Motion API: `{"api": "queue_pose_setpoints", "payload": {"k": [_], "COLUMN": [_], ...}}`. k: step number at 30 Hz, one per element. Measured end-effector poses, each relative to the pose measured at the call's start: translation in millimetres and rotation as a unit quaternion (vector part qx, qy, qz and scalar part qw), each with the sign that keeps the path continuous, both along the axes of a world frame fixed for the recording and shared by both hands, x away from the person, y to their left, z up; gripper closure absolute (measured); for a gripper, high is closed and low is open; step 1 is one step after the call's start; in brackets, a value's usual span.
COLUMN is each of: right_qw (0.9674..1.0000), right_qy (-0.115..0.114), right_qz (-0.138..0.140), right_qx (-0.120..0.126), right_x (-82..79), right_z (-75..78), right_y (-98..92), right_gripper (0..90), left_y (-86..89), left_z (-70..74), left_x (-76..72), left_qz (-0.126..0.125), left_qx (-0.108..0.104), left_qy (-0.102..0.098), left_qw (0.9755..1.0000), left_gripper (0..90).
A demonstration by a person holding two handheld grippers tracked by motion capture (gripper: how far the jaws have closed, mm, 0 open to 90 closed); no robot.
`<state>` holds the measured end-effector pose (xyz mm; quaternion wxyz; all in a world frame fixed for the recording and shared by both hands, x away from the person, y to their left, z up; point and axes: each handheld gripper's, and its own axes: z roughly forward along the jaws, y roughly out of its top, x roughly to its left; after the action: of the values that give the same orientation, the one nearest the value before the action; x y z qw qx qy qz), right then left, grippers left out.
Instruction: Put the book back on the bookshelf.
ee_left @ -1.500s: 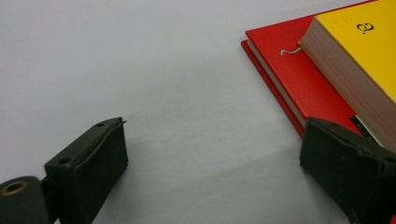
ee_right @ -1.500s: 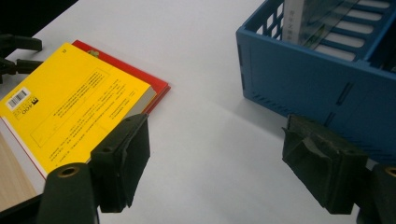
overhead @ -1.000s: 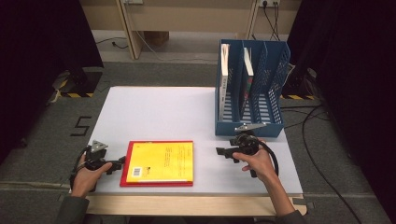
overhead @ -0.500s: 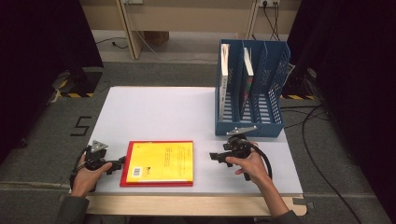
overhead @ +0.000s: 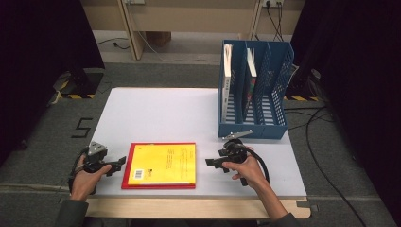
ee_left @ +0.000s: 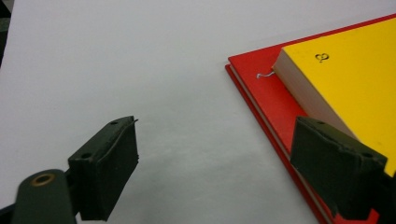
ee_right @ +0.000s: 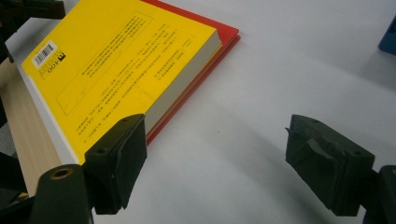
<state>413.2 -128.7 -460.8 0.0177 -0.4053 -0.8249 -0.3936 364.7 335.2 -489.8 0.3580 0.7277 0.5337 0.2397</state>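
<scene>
Near the tabletop's (overhead: 156, 111) front edge, the yellow book (overhead: 163, 163) lay on a red book (overhead: 126, 176); the left tool (overhead: 119, 163), jaws just closing, and the right tool (overhead: 211, 162) flanked them, both wide, holding nothing.

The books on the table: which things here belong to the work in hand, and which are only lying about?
In the work:
- yellow book, lying on the red book
- left tongs, open at the books' edge, jaws just closing
- right tongs, open

Lying about:
- blue file rack with upright books
- cables on the floor
</scene>
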Motion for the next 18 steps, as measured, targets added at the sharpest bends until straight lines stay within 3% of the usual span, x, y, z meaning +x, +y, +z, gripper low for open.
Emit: {"api": "queue_pose_setpoints", "payload": {"k": [10,18], "right_qw": [0.9999,0.9995], "right_qy": [0.003,0.018], "right_qz": [0.01,0.022], "right_qx": [-0.002,0.011], "right_x": [-2.0,-1.5], "right_z": [-3.1,-9.6], "right_y": [10.3,19.3], "right_gripper": [21.4,21.5], "left_y": [-17.6,-22.5], "left_z": [0.4,3.3], "left_x": [-2.7,-6.1], "left_qz": [-0.039,-0.045], "left_qx": [0.014,0.018], "left_qy": [0.022,0.026], "left_qw": [0.9989,0.9985], "left_gripper": [14.7,27.1]}}
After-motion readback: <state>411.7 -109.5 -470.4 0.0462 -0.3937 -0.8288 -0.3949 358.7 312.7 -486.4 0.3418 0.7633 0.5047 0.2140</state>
